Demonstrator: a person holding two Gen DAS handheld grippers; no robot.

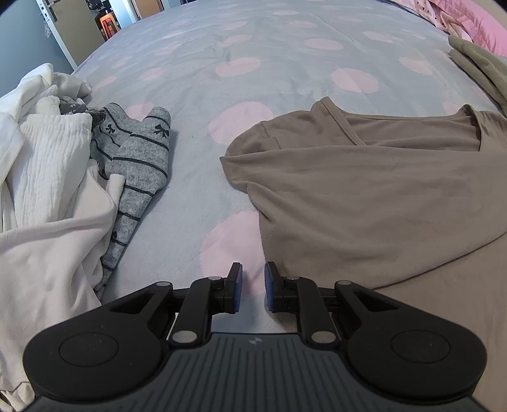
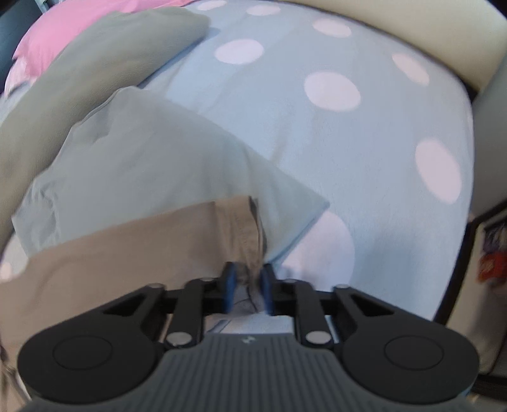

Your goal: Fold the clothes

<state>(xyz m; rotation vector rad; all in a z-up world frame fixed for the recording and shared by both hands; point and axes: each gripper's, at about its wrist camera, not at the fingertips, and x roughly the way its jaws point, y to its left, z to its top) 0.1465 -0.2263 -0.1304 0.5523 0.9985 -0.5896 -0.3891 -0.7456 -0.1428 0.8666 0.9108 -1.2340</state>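
Note:
A taupe shirt (image 1: 364,190) lies spread on the spotted bed sheet (image 1: 253,63), its V-neck towards the far side. My left gripper (image 1: 253,285) hovers just beside the shirt's left lower edge, pads a little apart, with only sheet showing between them. In the right wrist view, my right gripper (image 2: 247,282) is shut on a bunched corner of the taupe shirt (image 2: 126,247), and the fabric runs off to the left from the pads. A plain light blue cloth (image 2: 158,158) lies beyond that corner.
A pile of white clothes (image 1: 47,174) and a grey striped garment with bows (image 1: 139,152) lies at the left. A grey-green garment (image 2: 95,63) and pink bedding (image 2: 79,19) sit at the far side. The bed's edge (image 2: 469,126) drops off at the right.

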